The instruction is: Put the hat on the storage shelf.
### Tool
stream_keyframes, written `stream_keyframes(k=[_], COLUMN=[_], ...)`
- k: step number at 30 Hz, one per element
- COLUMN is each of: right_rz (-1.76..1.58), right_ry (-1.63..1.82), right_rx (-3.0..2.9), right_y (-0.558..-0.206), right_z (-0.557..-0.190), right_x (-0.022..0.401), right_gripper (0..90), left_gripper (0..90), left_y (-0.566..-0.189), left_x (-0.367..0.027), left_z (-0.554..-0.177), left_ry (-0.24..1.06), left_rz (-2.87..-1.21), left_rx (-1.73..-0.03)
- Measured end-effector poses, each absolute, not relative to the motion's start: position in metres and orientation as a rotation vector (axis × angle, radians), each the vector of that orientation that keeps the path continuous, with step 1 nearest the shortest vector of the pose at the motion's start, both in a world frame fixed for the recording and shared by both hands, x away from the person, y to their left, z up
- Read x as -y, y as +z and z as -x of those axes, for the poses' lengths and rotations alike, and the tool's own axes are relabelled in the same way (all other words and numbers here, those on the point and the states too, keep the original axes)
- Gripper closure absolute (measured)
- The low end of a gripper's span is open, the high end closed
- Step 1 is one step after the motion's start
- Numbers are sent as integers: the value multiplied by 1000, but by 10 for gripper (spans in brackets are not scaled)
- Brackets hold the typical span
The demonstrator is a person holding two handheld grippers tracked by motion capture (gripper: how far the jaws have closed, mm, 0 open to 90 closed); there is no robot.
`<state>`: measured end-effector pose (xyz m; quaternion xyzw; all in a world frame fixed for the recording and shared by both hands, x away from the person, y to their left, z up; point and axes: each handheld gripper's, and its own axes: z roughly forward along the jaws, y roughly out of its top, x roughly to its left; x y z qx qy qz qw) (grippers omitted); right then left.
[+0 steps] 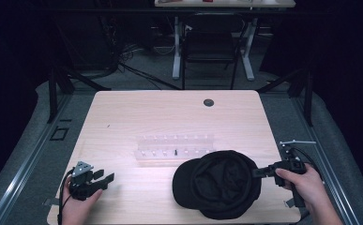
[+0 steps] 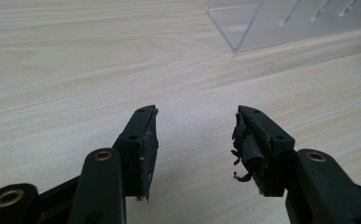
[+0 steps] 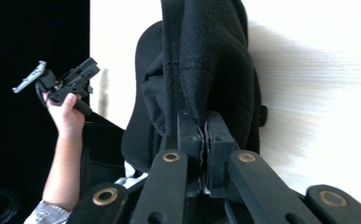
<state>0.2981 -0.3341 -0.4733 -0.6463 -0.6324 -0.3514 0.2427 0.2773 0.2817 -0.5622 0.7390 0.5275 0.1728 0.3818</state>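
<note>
- Black fabric baseball cap (image 1: 219, 184) lies upside down on the near right part of the pale wooden surface (image 1: 170, 115), hollow crown facing up, brim toward the left of the high view, long axis roughly left-right across the surface.
- Right tool (image 1: 257, 172) clamped tight on the cap's right rim; in the right gripper view the jaws pinch a fold of the cloth (image 3: 201, 70) with no gap between them.
- Right hand (image 1: 301, 183) grips the tool body at the surface's right edge; cable trails behind it.
- Cap's inside is dark, seams and label hard to make out; its near edge sits close to the surface's front edge.
- Clear acrylic rack (image 1: 175, 149) with rows of small slots stands just behind the cap, near mid-surface; a corner of it (image 2: 281, 23) is cut off at the top of the left gripper view.
- Left tool (image 1: 105, 178) at the near left corner, jaws apart, nothing between them, well apart from the cap; its pad (image 2: 248, 144) looks frayed.
- Left hand (image 1: 78, 201) partly cut off by the bottom edge.
- Small dark round grommet (image 1: 208, 102) near the surface's far edge.
- Room dark; grey floor, a black chair (image 1: 209, 47) and white desk legs (image 1: 176, 47) behind.
</note>
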Motion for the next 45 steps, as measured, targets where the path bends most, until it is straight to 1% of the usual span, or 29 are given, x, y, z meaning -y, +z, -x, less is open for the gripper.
stream_keyframes(k=[5,6,7,8,18,29,36,45], right_rz=[1746,1782,1782,1754,1615,1585,1502,1489], right_ry=[-973,-1050,-1050,-1006,-1106,-1185,-1206,-1244], right_rx=[1729,1638,1638,1692,1649,1602,1612,1616], right_y=[-464,-465,-465,-462,-445,-425,-412,-397], right_z=[-299,-297,-297,-299,-301,-303,-308,-311], right_x=[331,325,325,329,325,306,304,301], right_gripper=[878,878,878,878,882,882,882,882], left_gripper=[491,491,491,491,493,495,496,498], left_y=[-562,-562,-562,-562,-562,-562,-562,-563], left_x=[-281,-281,-282,-282,-282,-282,-282,-282], left_z=[-277,-277,-277,-277,-277,-277,-277,-278], left_ry=[445,445,443,443,443,444,445,442], left_rz=[-1880,-1882,-1884,-1884,-1885,-1885,-1885,-1884], left_rx=[-1344,-1345,-1345,-1345,-1345,-1346,-1346,-1346])
